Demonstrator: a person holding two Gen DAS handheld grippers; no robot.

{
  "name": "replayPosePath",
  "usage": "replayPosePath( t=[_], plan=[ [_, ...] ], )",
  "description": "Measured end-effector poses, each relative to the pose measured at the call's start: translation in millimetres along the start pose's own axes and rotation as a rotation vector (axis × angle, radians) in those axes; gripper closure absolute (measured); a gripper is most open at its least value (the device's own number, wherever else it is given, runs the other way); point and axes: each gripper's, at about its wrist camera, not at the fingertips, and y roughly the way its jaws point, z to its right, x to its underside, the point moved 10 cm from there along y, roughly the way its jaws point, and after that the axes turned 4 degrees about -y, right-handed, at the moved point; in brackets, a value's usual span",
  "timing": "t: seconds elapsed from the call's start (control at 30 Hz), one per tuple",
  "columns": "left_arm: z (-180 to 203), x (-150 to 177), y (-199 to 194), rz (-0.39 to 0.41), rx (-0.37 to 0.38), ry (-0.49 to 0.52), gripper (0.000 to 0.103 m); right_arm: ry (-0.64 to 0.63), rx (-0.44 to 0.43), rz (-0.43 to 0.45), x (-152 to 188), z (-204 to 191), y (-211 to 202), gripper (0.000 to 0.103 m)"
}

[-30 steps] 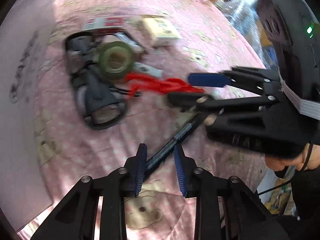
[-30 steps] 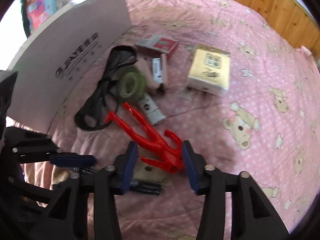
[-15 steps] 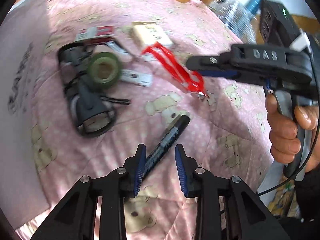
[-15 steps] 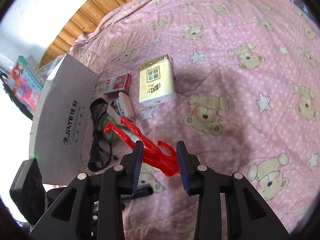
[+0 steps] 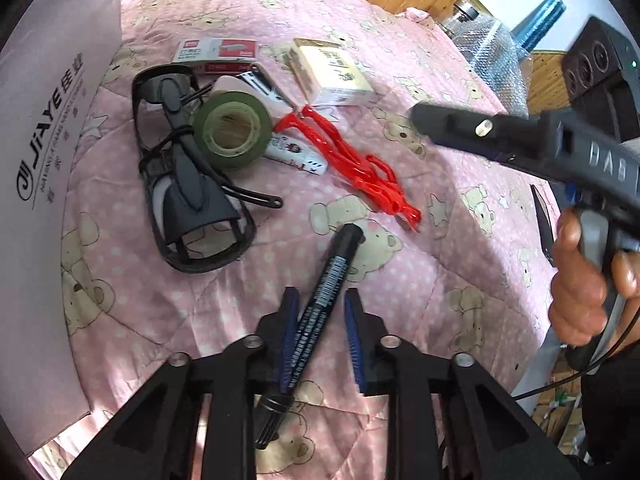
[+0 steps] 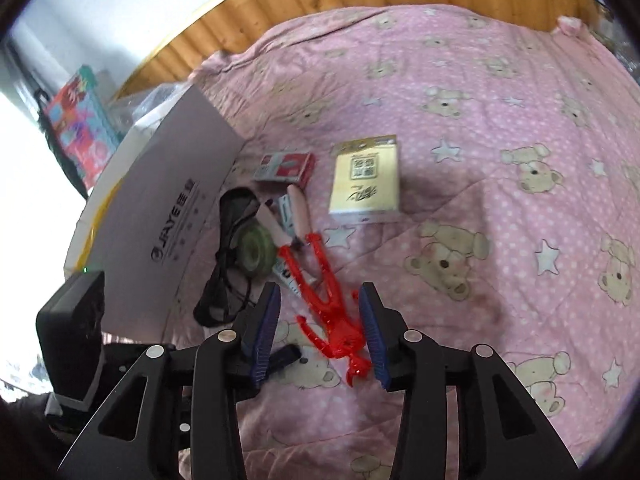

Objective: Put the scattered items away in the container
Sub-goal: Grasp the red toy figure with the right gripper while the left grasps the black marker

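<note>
Two grippers were at work over the pink quilt [image 5: 460, 288]: the left gripper [image 5: 320, 336] straddled a black marker [image 5: 320, 300] lying on the cloth, its blue pads spread and not pinching it, while the right gripper [image 6: 320, 328] hung released above the red plastic figure [image 6: 328, 312]. Both looked light and rigid. The smooth round marker seemed best taken mid-barrel, the thin-limbed figure across its torso, before either went to the white box [image 5: 44, 160] at the left.
</note>
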Motion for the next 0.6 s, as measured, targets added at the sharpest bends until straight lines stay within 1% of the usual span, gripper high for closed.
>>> replayPosePath(
  t=[0.07,0.1,0.13,0.17,0.2,0.23,0.3,0.4,0.47,0.6],
  plan=[
    [2,0,1,0.007,-0.008,0.013,0.076,-0.057,0.018,-0.040,8,-10,14,0.060],
    [3,0,2,0.010,-0.012,0.015,0.076,-0.089,0.051,-0.065,13,-12,22,0.060],
    [2,0,2,0.014,-0.017,0.010,0.081,-0.114,0.092,-0.085,17,-11,27,0.060],
    [-2,0,0,0.016,-0.027,0.004,0.082,-0.123,0.152,-0.102,21,-5,32,0.069],
    [-2,1,-2,0.021,-0.034,-0.004,0.084,-0.107,0.177,-0.102,21,2,32,0.069],
    [-5,0,-4,0.025,-0.051,-0.013,0.085,-0.054,0.158,-0.093,19,7,29,0.076],
    [-14,0,-13,0.036,-0.078,-0.039,0.086,0.103,0.080,-0.065,14,22,18,0.091],
    [-18,1,-11,0.033,-0.055,-0.073,0.086,0.209,0.044,-0.056,15,39,14,0.091],
    [-18,0,-9,0.038,-0.039,-0.077,0.085,0.191,0.068,-0.060,15,40,17,0.089],
    [-13,-3,-7,0.041,-0.044,-0.063,0.080,0.164,0.138,-0.063,14,39,19,0.087]
  ],
)
